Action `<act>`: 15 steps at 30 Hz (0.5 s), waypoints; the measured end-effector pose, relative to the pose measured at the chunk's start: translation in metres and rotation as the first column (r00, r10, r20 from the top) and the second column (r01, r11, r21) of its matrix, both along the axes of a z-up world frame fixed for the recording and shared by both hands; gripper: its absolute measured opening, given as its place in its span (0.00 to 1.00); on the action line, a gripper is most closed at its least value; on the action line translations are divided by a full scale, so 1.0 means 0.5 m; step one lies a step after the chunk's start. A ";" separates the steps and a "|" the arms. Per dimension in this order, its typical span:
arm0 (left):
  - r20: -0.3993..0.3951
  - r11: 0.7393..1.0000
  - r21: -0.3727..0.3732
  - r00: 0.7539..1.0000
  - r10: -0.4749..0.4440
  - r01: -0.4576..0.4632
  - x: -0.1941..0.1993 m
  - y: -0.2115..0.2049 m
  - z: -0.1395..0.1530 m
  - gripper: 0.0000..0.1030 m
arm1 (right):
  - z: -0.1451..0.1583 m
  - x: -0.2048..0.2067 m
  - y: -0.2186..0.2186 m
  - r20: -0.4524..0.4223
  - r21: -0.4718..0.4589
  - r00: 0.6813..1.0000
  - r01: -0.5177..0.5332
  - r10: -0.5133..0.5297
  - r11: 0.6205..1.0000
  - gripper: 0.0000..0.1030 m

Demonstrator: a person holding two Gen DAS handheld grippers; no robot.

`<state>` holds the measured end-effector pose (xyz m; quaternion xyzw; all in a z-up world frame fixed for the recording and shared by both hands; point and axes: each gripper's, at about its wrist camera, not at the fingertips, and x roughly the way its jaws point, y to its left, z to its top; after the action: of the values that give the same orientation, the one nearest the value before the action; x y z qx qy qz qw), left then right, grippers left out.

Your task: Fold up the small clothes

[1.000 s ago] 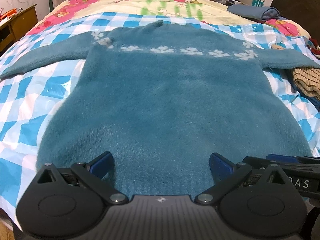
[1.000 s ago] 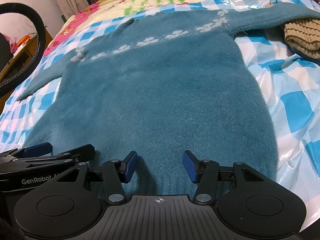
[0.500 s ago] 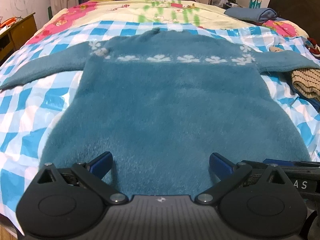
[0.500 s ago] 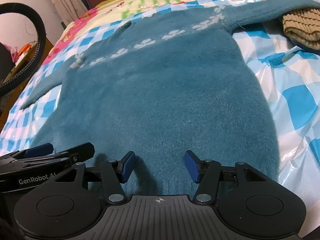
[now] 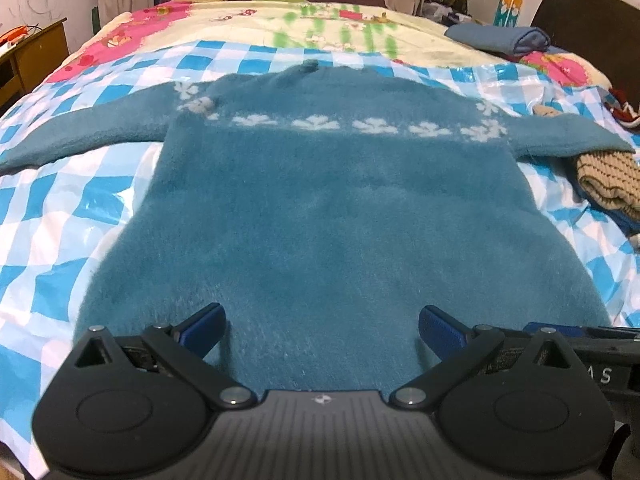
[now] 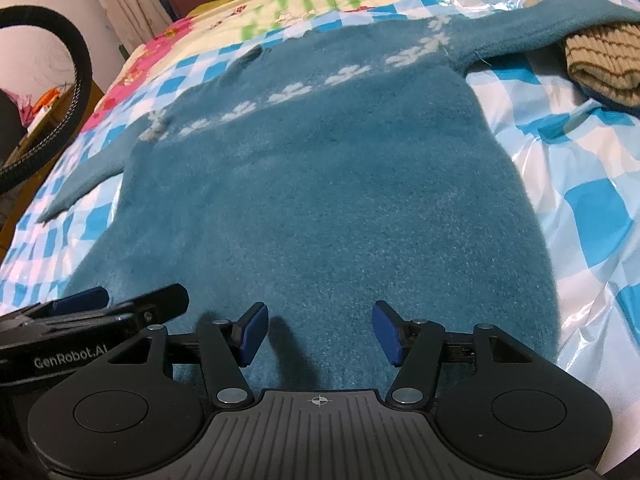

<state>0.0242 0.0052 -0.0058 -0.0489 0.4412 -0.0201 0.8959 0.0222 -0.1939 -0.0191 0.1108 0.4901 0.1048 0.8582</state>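
Since a second before, our right gripper [image 6: 320, 332] had spread its blue pads wider and was still opening, nothing pinched between them; the hem lay beneath. Our left gripper [image 5: 322, 330] had stayed spread wide above the same hem, gripping nothing. We saw the teal sweater [image 5: 332, 216] lying flat on the blue-checked sheet [image 5: 60, 216], sleeves out toward nine and three o'clock, collar at twelve. At three o'clock a folded tan knit [image 5: 608, 180] touched the sleeve.

My right gripper [image 6: 320, 334] was opening above the teal sweater's [image 6: 320, 184] hem; a tan knit [image 6: 600, 64] lay at two o'clock.
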 end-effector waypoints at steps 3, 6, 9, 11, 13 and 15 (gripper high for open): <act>0.015 1.000 -0.003 1.000 -0.006 0.006 0.007 0.010 0.004 1.00 | 0.012 0.001 0.013 0.021 -0.031 1.000 -0.003 0.003 1.000 0.56; 0.032 1.000 0.002 0.999 -0.019 0.019 0.020 0.018 0.010 1.00 | 0.027 0.014 0.011 0.046 -0.028 0.999 0.024 -0.022 0.999 0.56; 0.058 1.000 0.001 0.998 -0.025 0.025 0.039 0.024 0.021 1.00 | 0.042 0.033 0.007 0.065 -0.023 0.997 0.046 -0.044 0.999 0.56; 0.065 1.000 -0.001 0.998 -0.026 0.026 0.049 0.027 0.023 1.00 | 0.049 0.045 0.014 0.072 -0.032 0.997 0.037 -0.035 0.999 0.56; 0.061 1.000 -0.003 0.998 -0.030 0.030 0.058 0.029 0.021 1.00 | 0.048 0.051 0.023 0.074 -0.043 0.997 0.029 -0.025 0.999 0.56; 0.051 0.999 -0.005 0.998 -0.038 0.038 0.065 0.030 0.018 1.00 | 0.042 0.056 0.030 0.061 -0.050 0.998 0.020 -0.017 0.999 0.57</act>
<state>0.0568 0.0202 0.0032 -0.0428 0.4190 -0.0396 0.9061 0.0504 -0.1789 0.0020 0.0907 0.4653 0.0876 0.8761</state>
